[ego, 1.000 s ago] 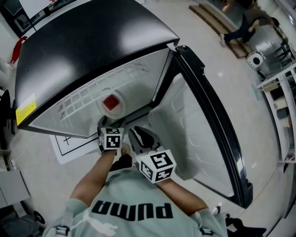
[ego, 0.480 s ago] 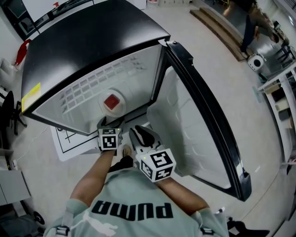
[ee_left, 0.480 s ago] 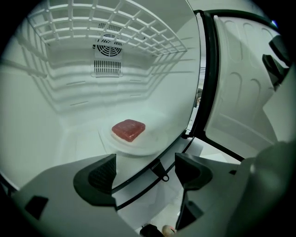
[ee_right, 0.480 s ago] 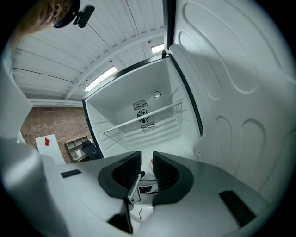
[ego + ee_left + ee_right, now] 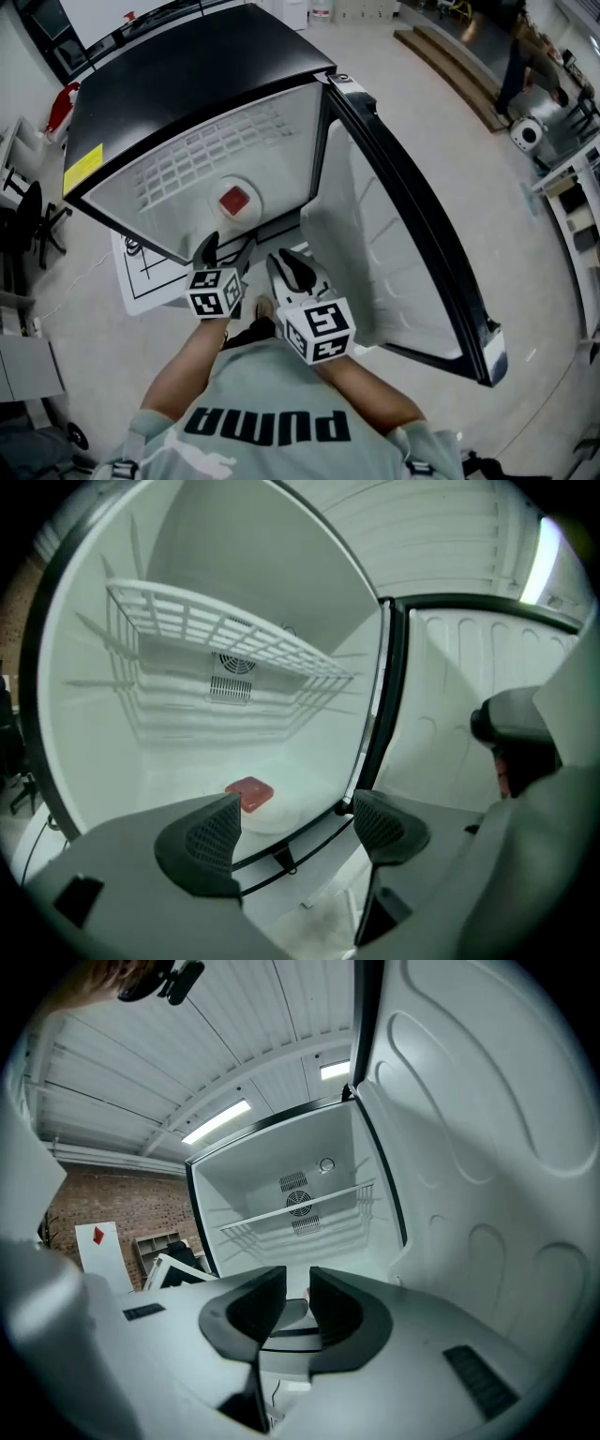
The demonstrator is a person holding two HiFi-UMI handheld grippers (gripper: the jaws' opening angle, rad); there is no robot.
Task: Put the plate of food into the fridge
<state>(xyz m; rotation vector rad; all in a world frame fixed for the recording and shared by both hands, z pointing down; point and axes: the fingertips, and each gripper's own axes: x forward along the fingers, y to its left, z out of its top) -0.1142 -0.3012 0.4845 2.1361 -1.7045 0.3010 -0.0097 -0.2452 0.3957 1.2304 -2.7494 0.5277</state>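
Plate of food sits inside the fridge. My left gripper fingers gape empty, right gripper fingers nearly meet. Next, I reckon, swing the door shut.

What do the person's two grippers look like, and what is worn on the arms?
The left tongs and right tongs have grey bodies with dark tips. The left tips show a fine grid texture. Each carries a white cube with black square markers. The person wears a pale green short-sleeved T-shirt with black lettering.
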